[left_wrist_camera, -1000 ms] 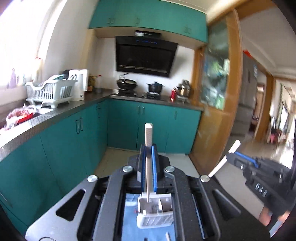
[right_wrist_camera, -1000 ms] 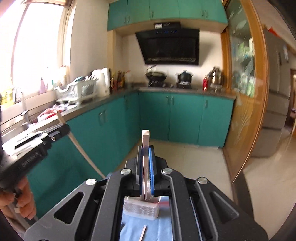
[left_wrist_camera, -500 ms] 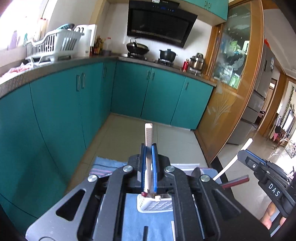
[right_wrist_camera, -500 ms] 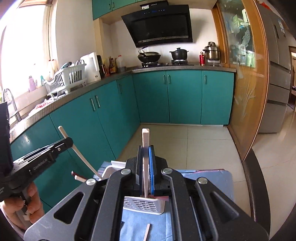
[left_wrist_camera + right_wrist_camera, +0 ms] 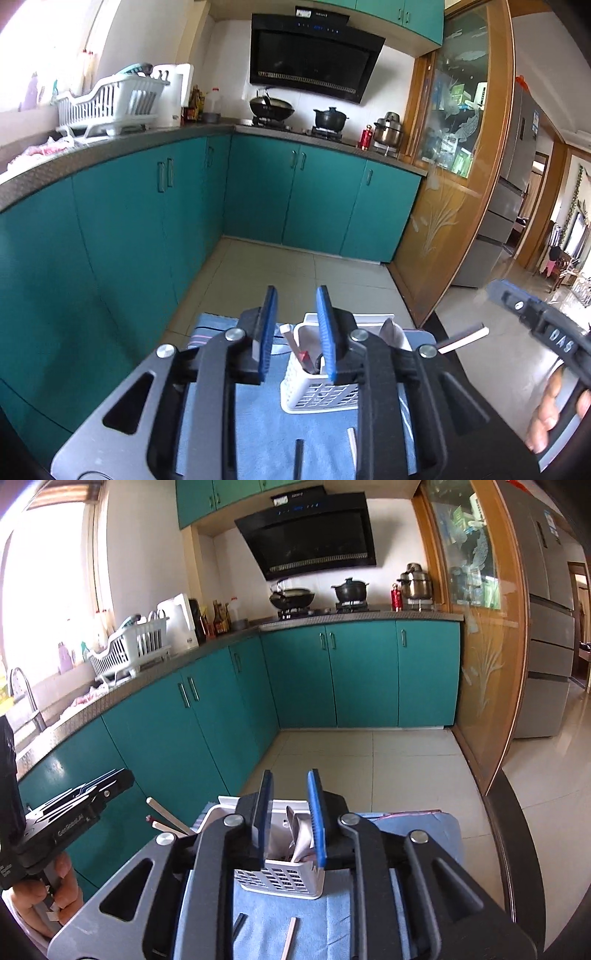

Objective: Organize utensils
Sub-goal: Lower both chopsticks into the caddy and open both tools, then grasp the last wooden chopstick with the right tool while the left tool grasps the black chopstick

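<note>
just beyond the white utensil caddy [image 5: 319,391] the blue cloth [image 5: 258,424] ends at the worktop's far edge, and past that edge the tiled floor [image 5: 295,266] lies open up to the teal cabinets [image 5: 129,229]. my left hand-held gripper [image 5: 295,302] hangs over the caddy with its blue pads [image 5: 271,317] spread; its jaws have just been opening, and nothing is pinched between them. my right hand-held gripper [image 5: 290,786] sits over the same caddy [image 5: 280,880], its jaws likewise just opened and standing apart, gripping nothing. white sticks [image 5: 168,818] and a red-tipped one [image 5: 303,357] lean out of the caddy's left compartment; a metal spoon [image 5: 297,829] stands in the compartment beside it. on the cloth nearer to me than the caddy lie a dark stick [image 5: 239,925] and a pale stick [image 5: 290,936], apart from each other.
</note>
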### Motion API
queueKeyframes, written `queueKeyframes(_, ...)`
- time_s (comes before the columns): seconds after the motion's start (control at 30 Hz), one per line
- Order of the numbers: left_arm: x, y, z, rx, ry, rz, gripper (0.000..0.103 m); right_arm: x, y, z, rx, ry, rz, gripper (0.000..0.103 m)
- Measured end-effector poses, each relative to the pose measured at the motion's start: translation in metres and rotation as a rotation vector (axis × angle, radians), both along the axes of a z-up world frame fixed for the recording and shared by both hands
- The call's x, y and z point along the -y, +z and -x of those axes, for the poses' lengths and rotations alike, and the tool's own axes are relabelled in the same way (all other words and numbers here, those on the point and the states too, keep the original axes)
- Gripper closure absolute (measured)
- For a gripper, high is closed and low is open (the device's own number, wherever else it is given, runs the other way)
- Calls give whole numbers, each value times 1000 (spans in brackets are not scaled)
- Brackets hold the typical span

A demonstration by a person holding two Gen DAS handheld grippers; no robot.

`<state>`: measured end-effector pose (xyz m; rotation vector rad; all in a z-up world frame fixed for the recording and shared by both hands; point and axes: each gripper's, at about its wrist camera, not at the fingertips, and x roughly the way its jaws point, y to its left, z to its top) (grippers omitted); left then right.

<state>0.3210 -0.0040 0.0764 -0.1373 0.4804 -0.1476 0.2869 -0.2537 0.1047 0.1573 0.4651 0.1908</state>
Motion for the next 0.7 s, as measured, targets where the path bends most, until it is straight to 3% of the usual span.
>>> queueKeyframes(0.1,-3,6,21,41,69,-53,78,7,10,27,39,-2,-19,78)
queueKeyframes(0.17,-6,6,37,47,102,-81,78,11,10,56,51,-5,-38,65)
queueKeyframes(0.27,-11,-1,59,32,131,-104,71,11,-4,86,18,38,-56,63)
queueKeyframes(0.43,-6,-25,80,-19,119,-181,65,-2,-58,100,-115,62,1,62)
queueKeyframes(0.53,0,-46,87,-70,82,-221,61,-10,-106,84,-255,66,19,62)
queueKeyframes(0.6,1,-59,89,-104,70,-226,57,-12,-141,67,-382,73,-18,62)
queueKeyframes(0.7,-2,-91,86,-209,58,-202,56,-21,-175,52,-493,82,-36,62)
